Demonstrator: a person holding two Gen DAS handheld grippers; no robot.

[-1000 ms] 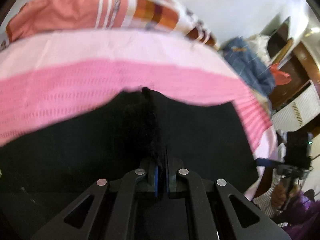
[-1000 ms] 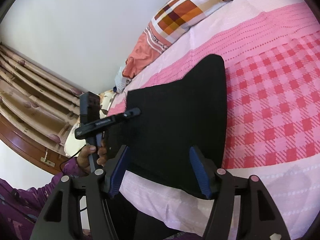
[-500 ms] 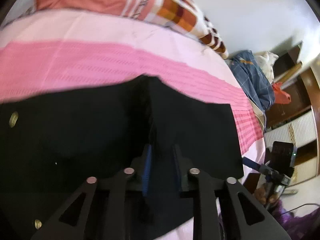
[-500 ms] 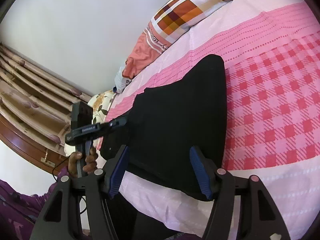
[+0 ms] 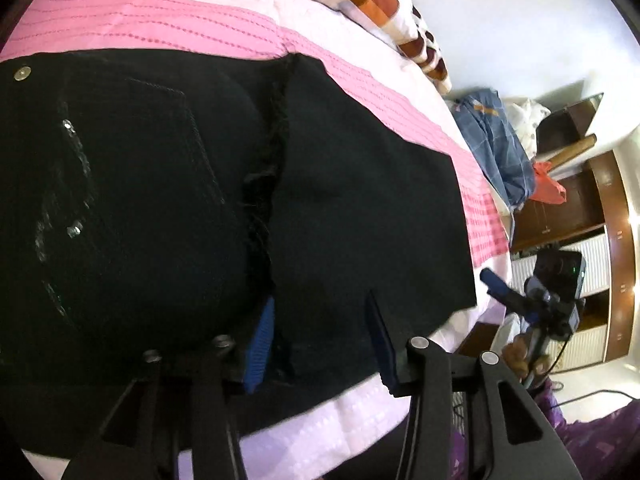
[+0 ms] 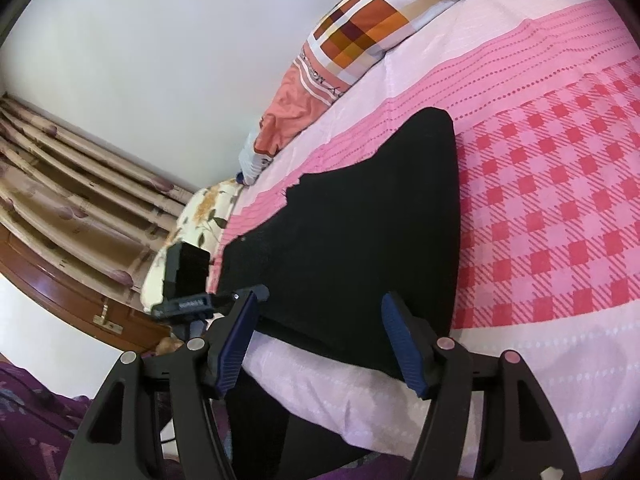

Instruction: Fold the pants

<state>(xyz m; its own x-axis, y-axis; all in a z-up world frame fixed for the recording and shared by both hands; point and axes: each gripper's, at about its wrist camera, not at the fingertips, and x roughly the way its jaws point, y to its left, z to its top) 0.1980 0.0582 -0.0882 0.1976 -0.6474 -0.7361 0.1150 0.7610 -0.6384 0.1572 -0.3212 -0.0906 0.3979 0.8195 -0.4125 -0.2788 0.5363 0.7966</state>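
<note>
Pants: black, spread flat on the bed, partly folded; fly and pocket side beyond the left finger of the left gripper, plain panel between and beyond its fingers.
Left gripper: jaws apart and closing; cloth lies under and between the fingers, no pinch visible. Placed low over the near hem, probably to take the edge for the next fold.
Right gripper: jaws wide, opening slightly; nothing pinched. Poised over the near edge of the pants, where cloth hangs off the bed, apparently ready to take that end.
Seam: raised ridge running away from the left finger of the left gripper; likely fold line.
Pillow: far beyond the fingertips, clear of the work.
Risk: thick layers may slip from a shallow pinch.
</note>
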